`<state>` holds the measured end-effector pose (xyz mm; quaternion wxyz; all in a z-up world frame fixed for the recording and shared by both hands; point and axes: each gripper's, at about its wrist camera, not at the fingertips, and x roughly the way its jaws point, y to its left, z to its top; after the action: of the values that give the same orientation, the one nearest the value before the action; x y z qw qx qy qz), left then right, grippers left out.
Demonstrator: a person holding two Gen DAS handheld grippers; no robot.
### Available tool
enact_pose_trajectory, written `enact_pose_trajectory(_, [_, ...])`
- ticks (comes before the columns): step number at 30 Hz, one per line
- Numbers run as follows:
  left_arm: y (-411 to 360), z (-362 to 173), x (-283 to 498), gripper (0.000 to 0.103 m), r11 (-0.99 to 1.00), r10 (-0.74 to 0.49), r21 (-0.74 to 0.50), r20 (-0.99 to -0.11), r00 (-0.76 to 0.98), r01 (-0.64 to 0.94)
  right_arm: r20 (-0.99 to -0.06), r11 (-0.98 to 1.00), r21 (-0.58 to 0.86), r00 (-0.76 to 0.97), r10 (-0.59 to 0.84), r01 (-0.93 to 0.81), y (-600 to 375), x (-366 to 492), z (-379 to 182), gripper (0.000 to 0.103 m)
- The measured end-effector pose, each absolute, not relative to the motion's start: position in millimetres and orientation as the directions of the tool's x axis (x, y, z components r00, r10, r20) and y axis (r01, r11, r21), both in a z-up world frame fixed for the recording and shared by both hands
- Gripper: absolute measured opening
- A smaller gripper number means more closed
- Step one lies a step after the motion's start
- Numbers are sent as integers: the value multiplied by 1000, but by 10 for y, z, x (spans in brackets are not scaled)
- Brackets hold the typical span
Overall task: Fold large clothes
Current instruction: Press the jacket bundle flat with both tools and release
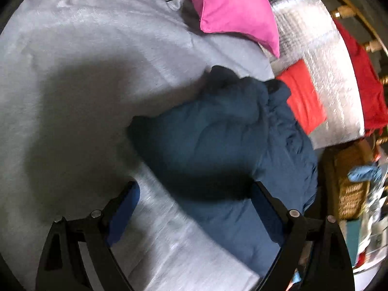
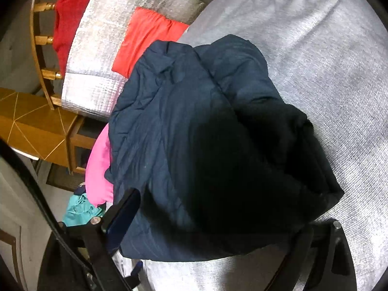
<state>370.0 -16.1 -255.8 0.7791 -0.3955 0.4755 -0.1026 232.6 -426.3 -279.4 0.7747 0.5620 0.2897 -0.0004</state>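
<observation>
Left wrist view shows me the navy jacket (image 1: 218, 145) lying as a thick, rumpled bundle on the bed (image 1: 72, 72), close to the bed's right-hand edge as this camera sees it, with some cloth spilling toward that edge. My left hand-held gripper (image 1: 194, 208) hovers above the near end of the bundle with its jaws wide apart and nothing between the pads. A pink cushion (image 1: 230, 12) sits toward the far edge of the bed, and a red garment (image 1: 303, 97) lies on a silver quilted mat (image 1: 315, 48) beyond the jacket.

From the right wrist view, the jacket fills most of the picture. My right hand-held gripper (image 2: 230, 218) stands wide too, one finger at each side of the bundle's near end; I cannot tell whether the pads actually press the cloth, since that end is deep in shadow.

I judge the fold to be partly done at best: the jacket looks gathered on itself in layers, but its outline is lumpy, the edges are not squared, and no sleeve or hem can be picked out cleanly. Flattening and a tidy final fold seem still to come.

Its long axis appears to run from my grippers away toward the red garment and mat, roughly along the bed's side edge. Which end is the collar I cannot tell.
</observation>
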Motion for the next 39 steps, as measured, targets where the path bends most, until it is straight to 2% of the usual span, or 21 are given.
enact_pose_trajectory(4, [-208, -2555, 3785, 92, 662, -525, -725, -629, 573, -190, -396, 285, 908, 849, 350, 306, -4358, 2272, -2845, 95])
enact_pose_trajectory(6, [-253, -2539, 3820, 92, 681, -523, -715, -629, 575, -162, -375, 247, 921, 855, 358, 301, -4410, 2239, -2875, 91])
enact_pose_trajectory(7, [-269, -2528, 3832, 92, 684, -520, -711, -629, 578, -160, -372, 230, 924, 857, 356, 306, -4432, 2217, -2896, 86])
enact_pose_trajectory(9, [-284, -2526, 3848, 78, 683, -517, -713, -627, 583, -161, -377, 204, 924, 859, 345, 323, -4462, 2177, -2932, 78])
enact_pose_trajectory(11, [-274, -2536, 3854, 70, 677, -516, -717, -624, 587, -166, -381, 176, 924, 863, 331, 340, -4487, 2140, -2968, 70])
enact_pose_trajectory(15, [-272, -2525, 3859, 51, 663, -509, -728, -610, 608, -174, -411, 202, 909, 861, 299, 364, -4447, 2159, -2914, 65])
enact_pose_trajectory(18, [-273, -2483, 3830, 42, 664, -500, -728, -602, 623, -171, -435, 267, 890, 863, 257, 370, -4400, 2152, -2782, 64])
enact_pose_trajectory(22, [-303, -2456, 3812, 44, 684, -486, -711, -612, 623, -164, -473, 349, 853, 857, 203, 388, -4348, 2229, -2670, 65])
enact_pose_trajectory(24, [-298, -2511, 3835, 55, 662, -503, -728, -610, 612, -180, -474, 337, 856, 855, 210, 391, -4364, 2294, -2718, 68])
enact_pose_trajectory(27, [-289, -2572, 3868, 56, 635, -530, -751, -594, 605, -181, -467, 339, 860, 856, 220, 382, -4404, 2367, -2804, 65])
enact_pose_trajectory(28, [-286, -2563, 3861, 54, 636, -529, -751, -591, 609, -177, -470, 360, 853, 856, 214, 378, -4404, 2373, -2793, 62])
enact_pose_trajectory(33, [-323, -2430, 3795, 32, 670, -498, -727, -593, 633, -154, -521, 504, 769, 842, 141, 392, -4257, 2375, -2567, 46])
enact_pose_trajectory(39, [-381, -2227, 3653, 23, 726, -446, -676, -604, 661, -127, -550, 663, 636, 834, 30, 395, -4069, 2266, -2289, 39])
